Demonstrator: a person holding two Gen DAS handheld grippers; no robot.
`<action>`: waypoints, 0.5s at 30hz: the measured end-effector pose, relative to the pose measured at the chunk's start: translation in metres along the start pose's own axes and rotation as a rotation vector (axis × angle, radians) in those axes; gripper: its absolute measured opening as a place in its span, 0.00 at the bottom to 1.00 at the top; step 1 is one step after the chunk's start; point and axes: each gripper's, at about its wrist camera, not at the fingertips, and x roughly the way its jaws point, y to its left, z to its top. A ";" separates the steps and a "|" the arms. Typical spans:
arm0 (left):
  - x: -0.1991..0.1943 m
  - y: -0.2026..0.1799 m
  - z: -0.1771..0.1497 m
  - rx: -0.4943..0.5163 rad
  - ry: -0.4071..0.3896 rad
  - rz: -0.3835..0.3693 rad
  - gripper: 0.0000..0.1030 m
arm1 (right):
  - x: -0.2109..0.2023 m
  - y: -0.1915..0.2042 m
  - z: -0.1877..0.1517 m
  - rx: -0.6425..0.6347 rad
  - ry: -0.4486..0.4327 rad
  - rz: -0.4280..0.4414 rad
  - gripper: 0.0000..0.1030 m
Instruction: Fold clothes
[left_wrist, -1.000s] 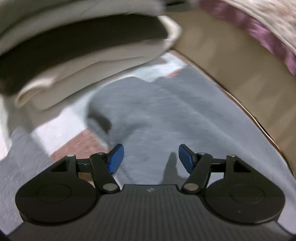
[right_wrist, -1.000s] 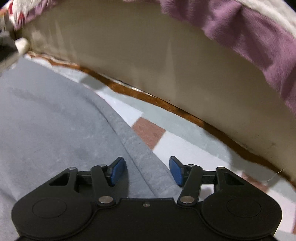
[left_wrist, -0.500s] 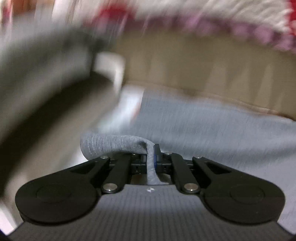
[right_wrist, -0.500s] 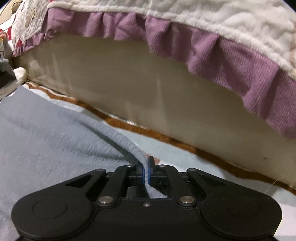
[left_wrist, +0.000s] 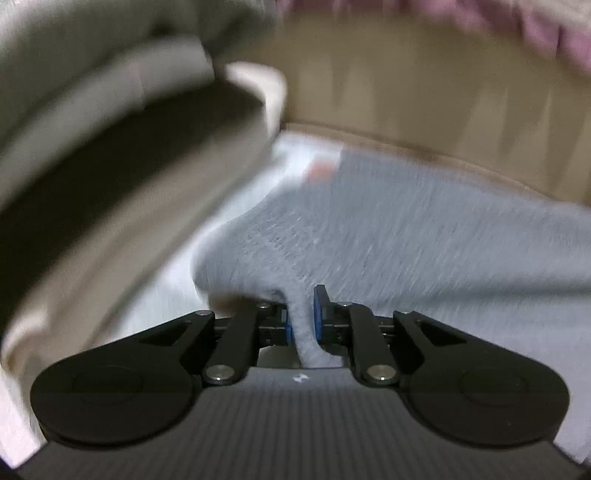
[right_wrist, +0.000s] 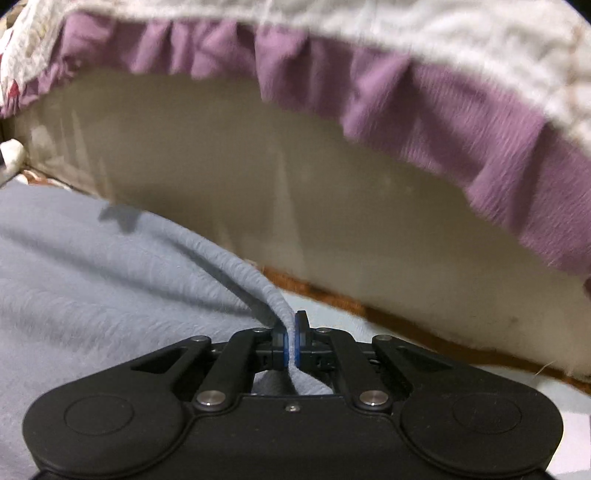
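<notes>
A grey knit garment (left_wrist: 424, 229) lies spread on a patterned floor mat beside a bed. My left gripper (left_wrist: 301, 321) is shut on a pinched fold at the garment's left edge, which rises between the blue pads. In the right wrist view the same grey garment (right_wrist: 92, 280) fills the left side. My right gripper (right_wrist: 291, 341) is shut on its right edge, and the cloth runs up as a ridge into the jaws. The left wrist view is blurred by motion.
A stack of folded beige and dark clothes (left_wrist: 110, 155) sits close on the left. The cream bed side (right_wrist: 277, 192) with a purple ruffle (right_wrist: 424, 96) and a white quilt stands just beyond the garment. The mat's brown border (right_wrist: 406, 325) runs along the bed.
A second ago both grippers were open over the garment. They closed on its edges half a second ago and have since lifted the cloth; the left view has shifted.
</notes>
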 end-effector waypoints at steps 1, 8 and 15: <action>0.001 -0.002 -0.003 -0.005 0.005 0.012 0.14 | 0.003 -0.001 -0.001 0.002 0.007 -0.003 0.03; -0.041 0.018 0.006 -0.094 -0.024 -0.059 0.33 | 0.015 -0.002 -0.008 -0.003 0.038 -0.019 0.03; -0.059 0.009 0.049 -0.018 -0.060 -0.128 0.53 | 0.013 -0.013 -0.006 0.065 0.058 0.038 0.04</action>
